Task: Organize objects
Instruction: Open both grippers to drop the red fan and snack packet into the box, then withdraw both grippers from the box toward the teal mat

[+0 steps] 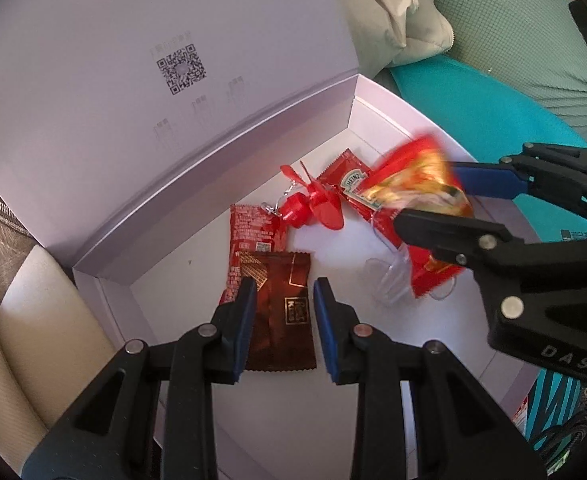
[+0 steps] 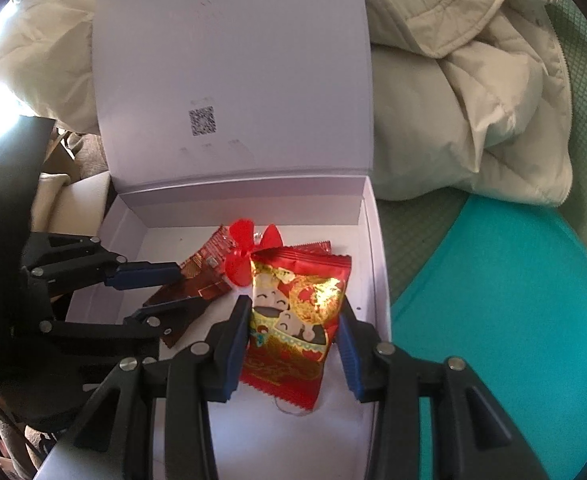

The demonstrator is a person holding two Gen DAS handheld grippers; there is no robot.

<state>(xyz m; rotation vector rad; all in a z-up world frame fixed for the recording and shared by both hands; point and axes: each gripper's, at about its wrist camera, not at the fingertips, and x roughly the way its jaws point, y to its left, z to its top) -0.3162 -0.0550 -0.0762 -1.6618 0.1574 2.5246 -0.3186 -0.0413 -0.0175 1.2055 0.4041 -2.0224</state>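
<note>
Your left black blue-padded claw (image 1: 281, 320) points steeply down, clamped; your right black blue-padded claw (image 2: 293, 344) likewise, gripping.
</note>
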